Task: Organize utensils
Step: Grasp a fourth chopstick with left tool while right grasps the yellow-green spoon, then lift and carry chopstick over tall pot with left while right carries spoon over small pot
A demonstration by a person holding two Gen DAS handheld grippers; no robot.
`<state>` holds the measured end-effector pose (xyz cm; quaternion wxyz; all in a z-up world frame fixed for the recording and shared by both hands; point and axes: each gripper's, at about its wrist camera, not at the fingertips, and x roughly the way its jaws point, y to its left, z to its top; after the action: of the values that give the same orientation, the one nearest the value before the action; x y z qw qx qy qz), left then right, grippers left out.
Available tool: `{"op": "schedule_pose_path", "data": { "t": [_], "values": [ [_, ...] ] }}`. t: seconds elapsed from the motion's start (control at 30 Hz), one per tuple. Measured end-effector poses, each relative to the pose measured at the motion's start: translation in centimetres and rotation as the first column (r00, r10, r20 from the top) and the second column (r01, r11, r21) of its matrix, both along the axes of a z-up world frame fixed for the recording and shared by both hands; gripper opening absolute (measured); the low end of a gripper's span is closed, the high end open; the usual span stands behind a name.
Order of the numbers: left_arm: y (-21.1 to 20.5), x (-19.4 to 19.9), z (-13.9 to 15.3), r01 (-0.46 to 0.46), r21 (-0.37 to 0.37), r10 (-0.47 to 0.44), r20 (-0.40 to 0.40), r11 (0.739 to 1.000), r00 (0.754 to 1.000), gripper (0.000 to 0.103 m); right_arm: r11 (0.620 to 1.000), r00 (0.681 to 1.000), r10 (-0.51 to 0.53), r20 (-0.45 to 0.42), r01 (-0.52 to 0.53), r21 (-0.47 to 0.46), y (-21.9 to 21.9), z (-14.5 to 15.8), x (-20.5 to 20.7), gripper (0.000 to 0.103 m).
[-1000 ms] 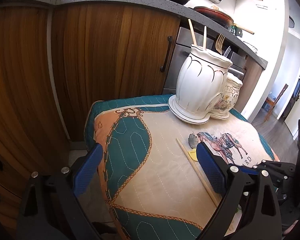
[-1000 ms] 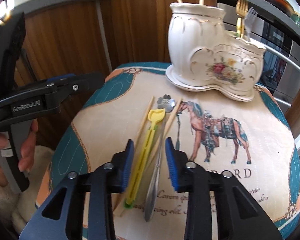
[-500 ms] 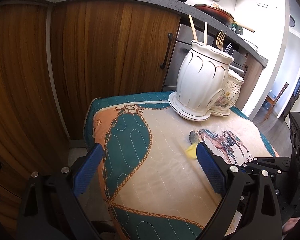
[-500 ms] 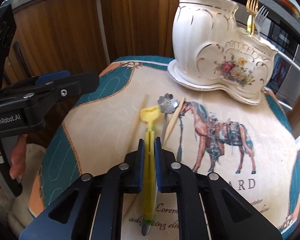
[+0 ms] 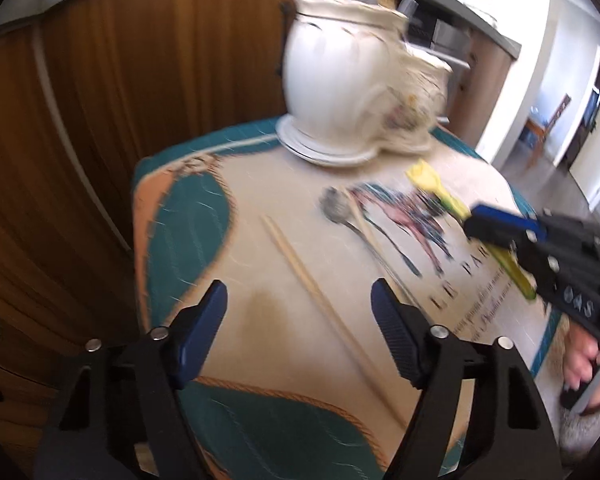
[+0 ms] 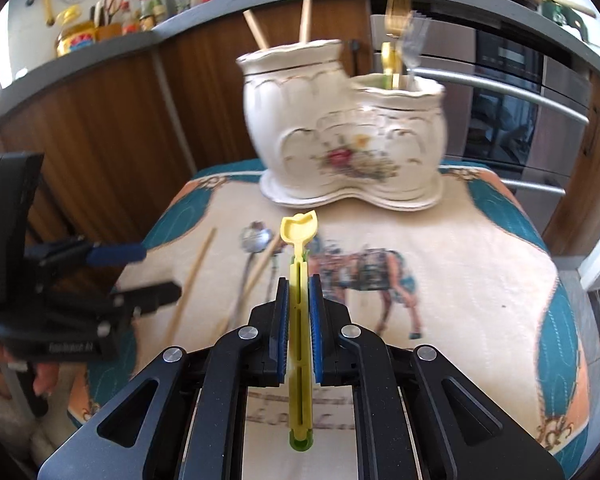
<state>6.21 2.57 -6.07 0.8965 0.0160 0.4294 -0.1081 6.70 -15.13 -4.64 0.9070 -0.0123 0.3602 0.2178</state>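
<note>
My right gripper (image 6: 298,292) is shut on a yellow plastic utensil (image 6: 299,264) and holds it above the cloth, its tip pointing at the white ceramic holder (image 6: 340,132); the utensil also shows in the left wrist view (image 5: 440,192). The holder (image 5: 340,80) has chopsticks in its tall part and forks in the low part. My left gripper (image 5: 298,304) is open and empty over the near left of the cloth. A chopstick (image 5: 300,276), a metal spoon (image 5: 336,208) and a second chopstick (image 5: 364,224) lie on the cloth.
A small table is covered by a teal and cream horse-print cloth (image 6: 480,280). Wooden cabinets (image 5: 120,80) and an oven (image 6: 520,92) stand behind it. The counter above holds jars and pans.
My right gripper has closed on the yellow utensil and lifted it off the cloth. My left gripper has swung in over the table toward the loose chopstick.
</note>
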Motion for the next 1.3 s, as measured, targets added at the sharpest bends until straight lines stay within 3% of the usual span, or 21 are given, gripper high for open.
{"op": "schedule_pose_path", "data": {
  "t": [0.1,0.2,0.37,0.47,0.77,0.83,0.9,1.07,1.2,1.3],
  "values": [
    [-1.6,-0.4,-0.3,0.020,0.060,-0.019,-0.018,0.998,1.000,0.060,1.000,1.000,0.003,-0.005,-0.003,0.013,-0.6,-0.2,0.1,0.011],
    [-2.5,-0.1,-1.3,0.023,0.125,-0.016,-0.058,0.992,0.998,0.040,1.000,1.000,0.013,-0.004,-0.013,0.021,-0.7,-0.2,0.1,0.011],
    [-2.0,0.2,-1.5,0.003,0.121,0.006,-0.076,0.993,0.997,0.019,0.999,1.000,0.020,0.004,-0.021,0.034,-1.2,-0.2,-0.1,0.011],
    [-1.8,0.4,-1.4,0.013,0.123,-0.001,-0.093,0.992,0.996,0.005,0.999,0.999,0.032,-0.008,-0.032,-0.009,-1.2,-0.6,0.0,0.011],
    [-1.3,0.3,-1.1,0.068,0.123,-0.052,-0.123,0.990,0.991,0.005,0.986,0.991,0.096,-0.098,-0.108,-0.128,-0.9,-3.1,0.5,0.011],
    [-1.5,0.2,-1.1,0.070,0.137,-0.054,-0.120,0.988,0.991,0.005,0.984,0.991,0.094,-0.092,-0.106,-0.141,-0.6,-3.2,0.5,0.011],
    [-1.6,0.2,-1.1,0.073,0.141,-0.056,-0.124,0.987,0.991,0.005,0.985,0.991,0.086,-0.101,-0.100,-0.142,-0.5,-3.2,0.7,0.018],
    [-1.9,0.3,-1.1,0.091,0.157,-0.069,-0.141,0.983,0.988,0.005,0.972,0.989,0.103,-0.102,-0.122,-0.202,0.5,-3.1,0.9,0.018],
    [-2.1,0.8,-1.1,0.105,0.170,-0.081,-0.145,0.980,0.986,0.005,0.979,0.986,0.115,-0.119,-0.133,-0.157,0.3,-3.1,1.5,0.010],
    [-1.9,0.8,-1.1,0.103,0.154,-0.082,-0.135,0.983,0.987,0.005,0.983,0.990,0.101,-0.102,-0.115,-0.140,0.1,-3.1,1.2,0.010]
  ]
}}
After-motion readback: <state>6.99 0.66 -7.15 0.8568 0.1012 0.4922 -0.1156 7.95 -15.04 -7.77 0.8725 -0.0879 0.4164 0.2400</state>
